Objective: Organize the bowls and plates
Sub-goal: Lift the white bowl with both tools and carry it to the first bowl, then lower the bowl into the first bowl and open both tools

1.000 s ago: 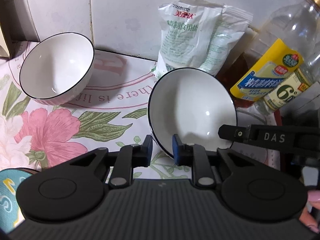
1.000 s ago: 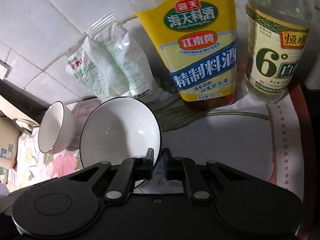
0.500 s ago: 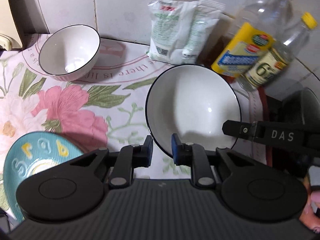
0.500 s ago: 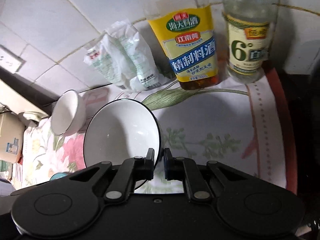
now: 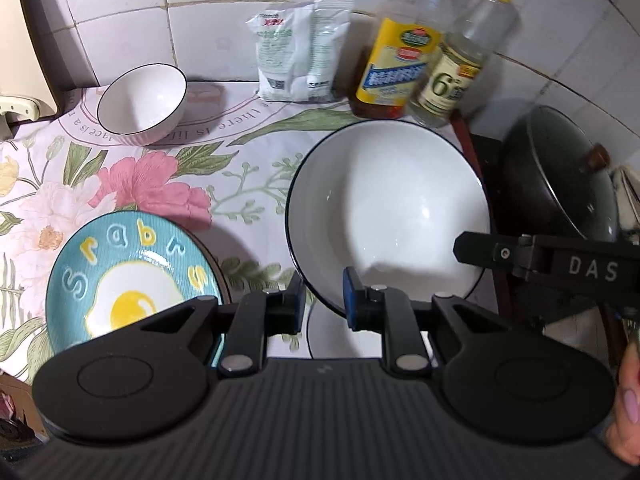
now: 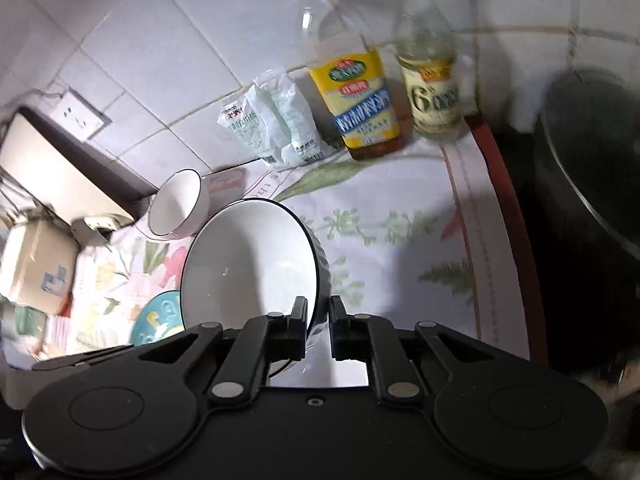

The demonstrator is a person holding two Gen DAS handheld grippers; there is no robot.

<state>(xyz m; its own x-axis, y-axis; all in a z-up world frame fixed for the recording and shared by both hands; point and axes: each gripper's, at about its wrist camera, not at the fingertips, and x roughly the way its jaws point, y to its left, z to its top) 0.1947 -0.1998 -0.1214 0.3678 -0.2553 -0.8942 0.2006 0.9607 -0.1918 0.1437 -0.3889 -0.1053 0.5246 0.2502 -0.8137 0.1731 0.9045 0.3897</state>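
A large white bowl with a dark rim (image 5: 384, 208) hangs tilted above the floral tablecloth. My left gripper (image 5: 323, 298) is shut on its near rim. My right gripper (image 6: 318, 314) is shut on the same bowl (image 6: 248, 264) at its right rim; its finger (image 5: 520, 256) shows in the left wrist view. A small white bowl (image 5: 142, 104) stands at the back left, also in the right wrist view (image 6: 178, 210). A blue plate with a fried-egg design (image 5: 128, 280) lies at the front left. Another white dish (image 5: 340, 336) lies under the held bowl.
A white salt bag (image 5: 300, 52), a yellow-labelled bottle (image 5: 400, 60) and a vinegar bottle (image 5: 456, 68) stand against the tiled wall. A dark wok with lid (image 5: 560, 176) sits to the right of the cloth's edge. A cream appliance (image 6: 52, 168) is at the far left.
Both grippers have lifted the large bowl and pulled it back from the wall toward the table's front. The bottles and bag look farther away, and the blue plate has come into view.
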